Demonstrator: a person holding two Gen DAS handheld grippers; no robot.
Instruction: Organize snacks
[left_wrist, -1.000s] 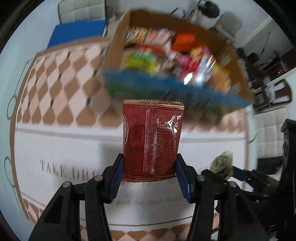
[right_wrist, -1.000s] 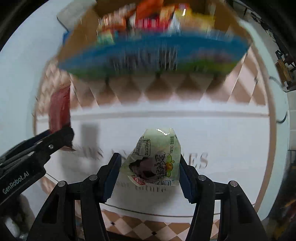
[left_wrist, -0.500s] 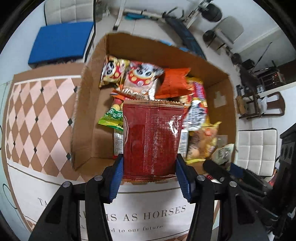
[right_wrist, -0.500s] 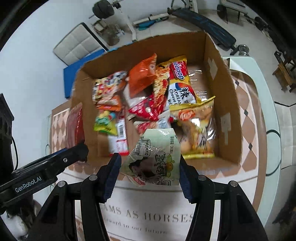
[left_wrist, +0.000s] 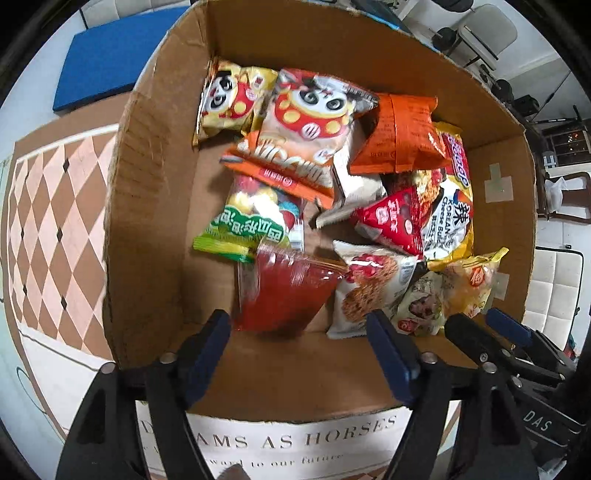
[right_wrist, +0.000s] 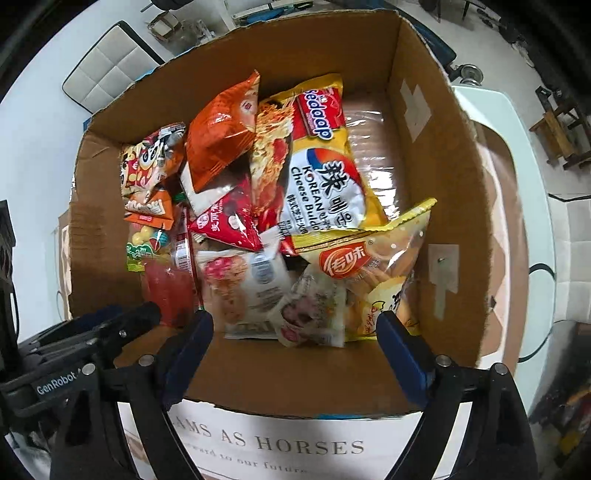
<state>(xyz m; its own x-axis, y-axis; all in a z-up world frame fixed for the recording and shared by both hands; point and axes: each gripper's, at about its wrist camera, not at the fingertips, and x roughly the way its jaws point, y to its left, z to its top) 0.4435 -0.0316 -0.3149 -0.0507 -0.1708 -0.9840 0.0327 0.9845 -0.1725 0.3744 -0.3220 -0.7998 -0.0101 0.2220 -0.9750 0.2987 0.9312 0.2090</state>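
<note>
While both claws hang over the cardboard box (left_wrist: 147, 206), jaws opening to let go, the red packet (left_wrist: 288, 291) falls free of the left claw (left_wrist: 299, 343) and the pale green packet (right_wrist: 314, 314) leaves the right claw (right_wrist: 295, 343), joining the snacks inside.

The cardboard box (right_wrist: 461, 229) sits on the printed mat (right_wrist: 280, 448), snack packets heaped inside it. The red packet (left_wrist: 284, 291) lies near the front wall, left of the pale packet (right_wrist: 314, 314). Behind them, the noodle pack (right_wrist: 325, 166) rests on the pile.
</note>
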